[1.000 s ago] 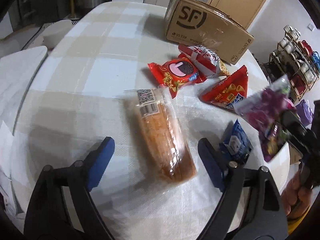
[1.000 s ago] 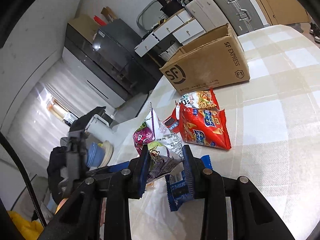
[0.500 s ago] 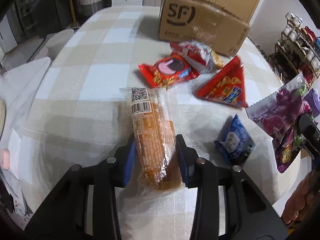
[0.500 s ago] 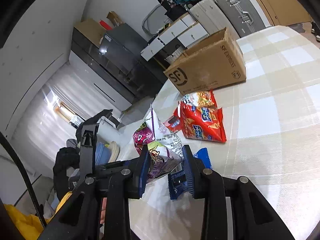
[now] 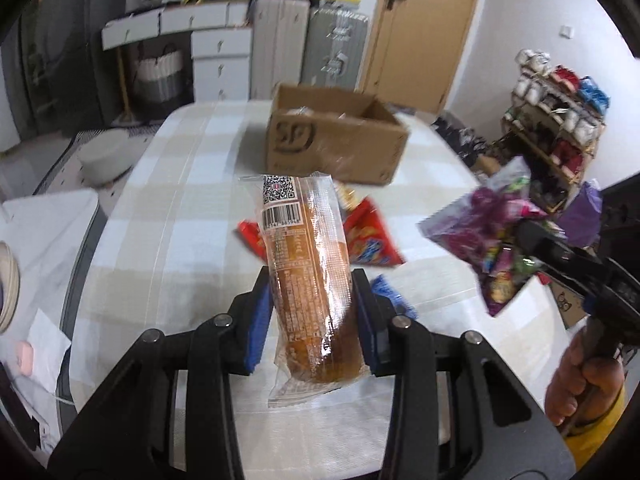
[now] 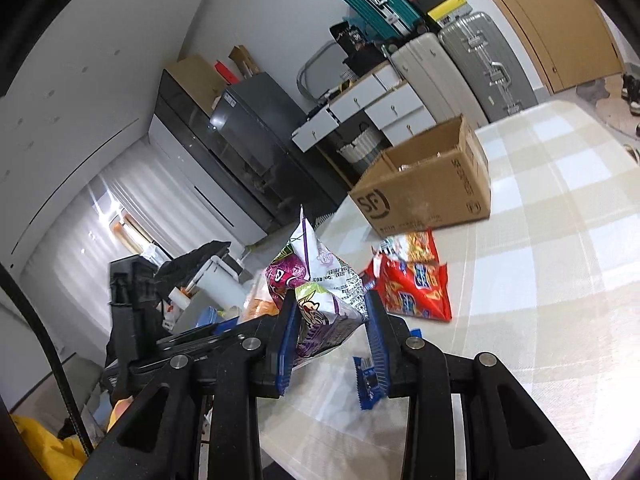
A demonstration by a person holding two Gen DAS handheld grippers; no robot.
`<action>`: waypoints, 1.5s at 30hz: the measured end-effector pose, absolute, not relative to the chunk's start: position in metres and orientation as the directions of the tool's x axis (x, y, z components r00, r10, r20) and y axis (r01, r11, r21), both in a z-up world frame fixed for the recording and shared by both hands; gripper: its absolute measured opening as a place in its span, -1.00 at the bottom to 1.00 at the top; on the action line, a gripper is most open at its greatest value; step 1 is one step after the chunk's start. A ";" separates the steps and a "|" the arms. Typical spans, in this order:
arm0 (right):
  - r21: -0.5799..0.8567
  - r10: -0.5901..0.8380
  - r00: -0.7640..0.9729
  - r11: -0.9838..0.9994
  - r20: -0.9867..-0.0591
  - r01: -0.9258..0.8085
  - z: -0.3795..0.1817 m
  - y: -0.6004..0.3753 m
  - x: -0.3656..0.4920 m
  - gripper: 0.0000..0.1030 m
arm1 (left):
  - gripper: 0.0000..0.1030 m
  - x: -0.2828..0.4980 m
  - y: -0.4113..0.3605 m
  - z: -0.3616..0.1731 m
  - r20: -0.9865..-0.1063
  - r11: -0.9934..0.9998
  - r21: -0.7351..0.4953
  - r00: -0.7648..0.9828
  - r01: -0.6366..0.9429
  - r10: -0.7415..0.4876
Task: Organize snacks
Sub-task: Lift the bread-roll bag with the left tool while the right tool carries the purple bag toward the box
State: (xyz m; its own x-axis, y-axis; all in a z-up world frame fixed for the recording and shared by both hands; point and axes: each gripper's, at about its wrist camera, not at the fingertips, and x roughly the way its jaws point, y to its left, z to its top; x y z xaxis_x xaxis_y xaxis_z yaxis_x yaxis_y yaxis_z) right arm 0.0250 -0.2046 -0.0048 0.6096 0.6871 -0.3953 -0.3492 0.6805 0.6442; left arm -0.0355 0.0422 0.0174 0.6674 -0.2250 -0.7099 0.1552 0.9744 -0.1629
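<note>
My left gripper (image 5: 310, 316) is shut on a long clear-wrapped orange bread packet (image 5: 306, 264) and holds it up above the checked table (image 5: 168, 216). My right gripper (image 6: 332, 332) is shut on a purple snack bag (image 6: 316, 292), also lifted; the bag shows in the left wrist view (image 5: 492, 236). An open brown cardboard box (image 5: 336, 140) stands at the far side of the table and also shows in the right wrist view (image 6: 428, 192). Red snack bags (image 6: 412, 280) and a small blue packet (image 6: 366, 380) lie on the table.
The red bags (image 5: 368, 240) lie between my left gripper and the box. A rack of cups (image 5: 556, 108) stands off the table's right. Suitcases (image 5: 332, 52) and white drawers (image 5: 216, 52) stand behind the box. A white stool (image 5: 104, 156) is left.
My left gripper closed on the bread packet and lifted it off the table, tilting up toward the box. My right gripper kept hold of the purple bag and rose slightly.
</note>
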 end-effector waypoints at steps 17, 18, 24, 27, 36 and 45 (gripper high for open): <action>0.645 0.680 0.649 0.672 -0.341 -0.364 0.063 -0.220 0.063 -0.37 | -0.33 -0.053 0.045 0.110 -0.573 0.947 -0.198 0.754 0.252 -0.320; 0.648 0.682 0.651 0.668 -0.334 -0.368 0.066 -0.221 0.066 -0.37 | -0.33 -0.050 0.046 0.115 -0.568 0.946 -0.202 0.756 0.255 -0.325; 0.653 0.681 0.654 0.664 -0.328 -0.364 0.077 -0.226 0.098 -0.37 | -0.33 -0.021 0.049 0.131 -0.558 0.944 -0.214 0.762 0.251 -0.329; 0.648 0.680 0.656 0.667 -0.327 -0.368 0.083 -0.226 0.114 -0.37 | -0.33 0.000 0.048 0.137 -0.566 0.944 -0.209 0.756 0.254 -0.329; 0.628 0.687 0.640 0.675 -0.344 -0.387 0.096 -0.215 0.179 -0.37 | -0.33 0.081 0.032 0.141 -0.600 0.950 -0.183 0.736 0.254 -0.312; 0.624 0.681 0.634 0.686 -0.368 -0.374 0.092 -0.211 0.245 -0.37 | -0.33 0.179 0.019 0.136 -0.638 0.948 -0.195 0.702 0.250 -0.316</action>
